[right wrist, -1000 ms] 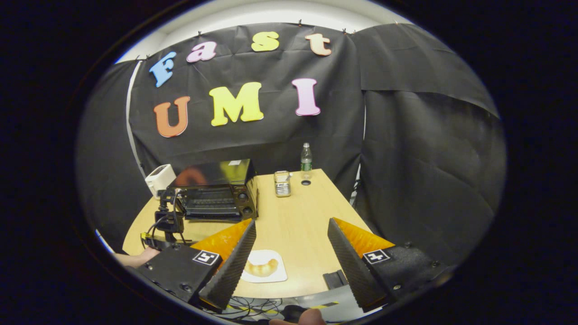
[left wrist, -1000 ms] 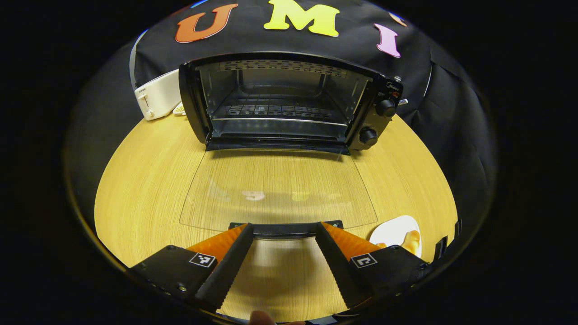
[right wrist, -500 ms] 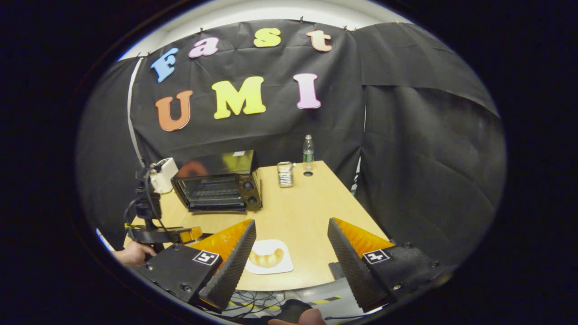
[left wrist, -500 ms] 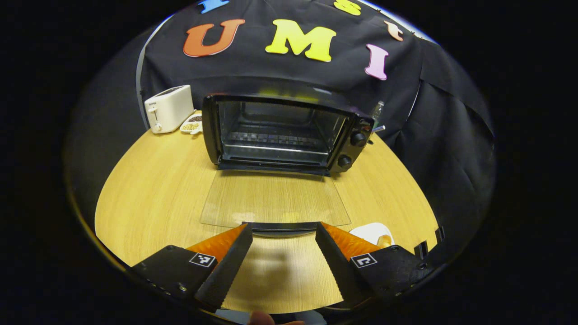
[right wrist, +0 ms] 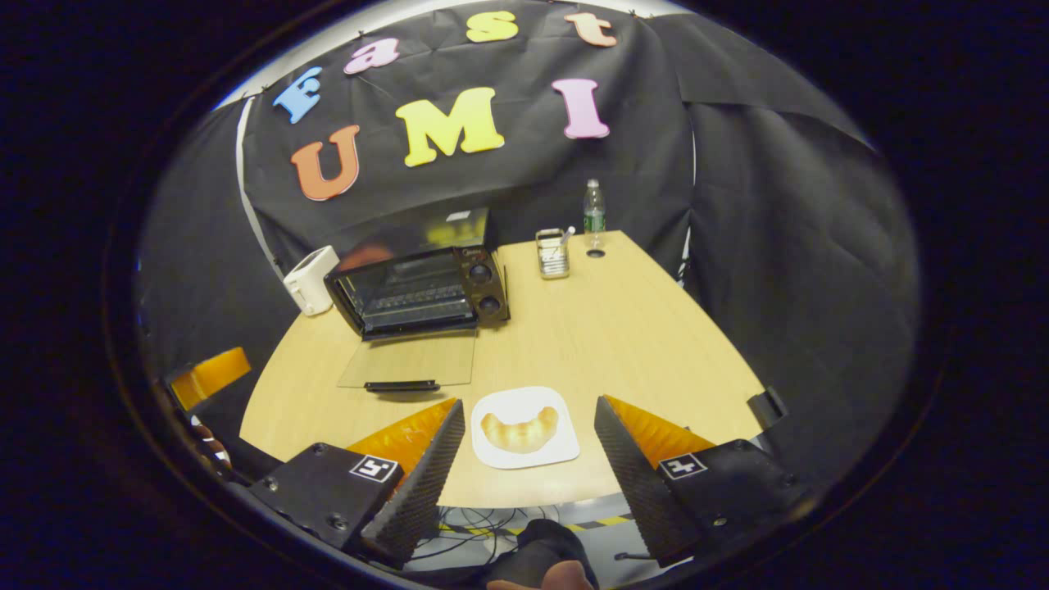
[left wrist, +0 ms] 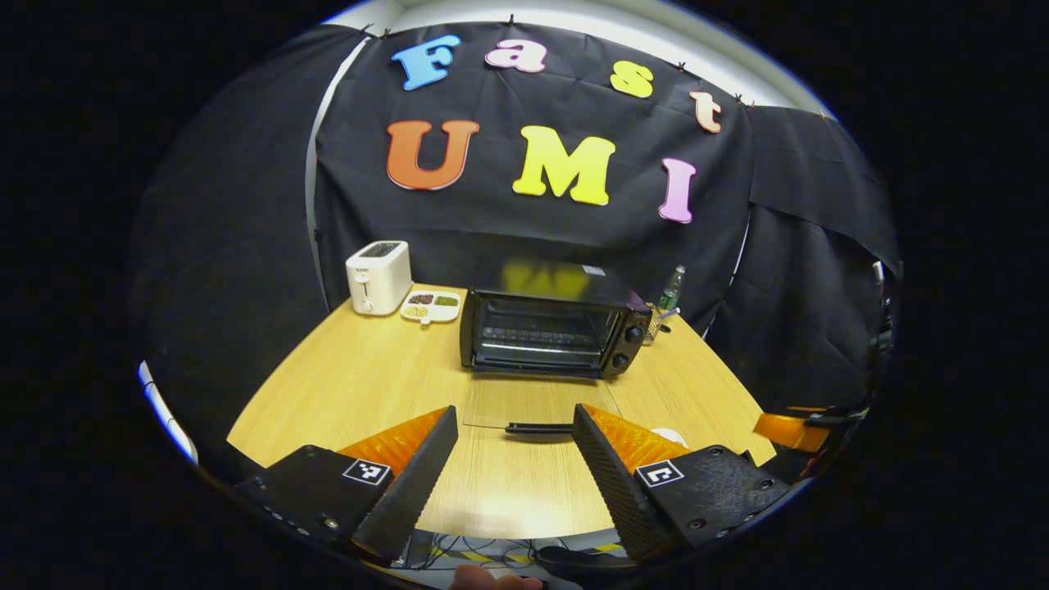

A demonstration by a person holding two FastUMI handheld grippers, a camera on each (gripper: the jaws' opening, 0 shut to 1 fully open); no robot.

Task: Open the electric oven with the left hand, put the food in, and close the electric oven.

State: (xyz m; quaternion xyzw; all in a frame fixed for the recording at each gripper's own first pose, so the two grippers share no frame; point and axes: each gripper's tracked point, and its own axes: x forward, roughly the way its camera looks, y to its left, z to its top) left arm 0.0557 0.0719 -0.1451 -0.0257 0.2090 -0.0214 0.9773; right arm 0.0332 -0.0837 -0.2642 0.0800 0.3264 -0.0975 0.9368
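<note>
Left gripper [left wrist: 512, 467]: jaws wide apart, holding nothing, hanging over the near table [left wrist: 361, 385] edge. Oven [left wrist: 549, 332] sits well ahead of it, door [left wrist: 537, 401] dropped flat, door handle [left wrist: 538, 428] just beyond the fingertips, not touching.

Right gripper [right wrist: 529, 467]: also wide open and empty. Croissant [right wrist: 519, 429] on a white plate [right wrist: 524, 453] lies on the table between and just ahead of its fingers; oven ahead-left.

Oven brand mark above the knobs [right wrist: 484, 287] is too small to read. Toaster [left wrist: 377, 277] and a divided dish [left wrist: 431, 306] sit to the oven's left, bottle [right wrist: 593, 215] far right.
</note>
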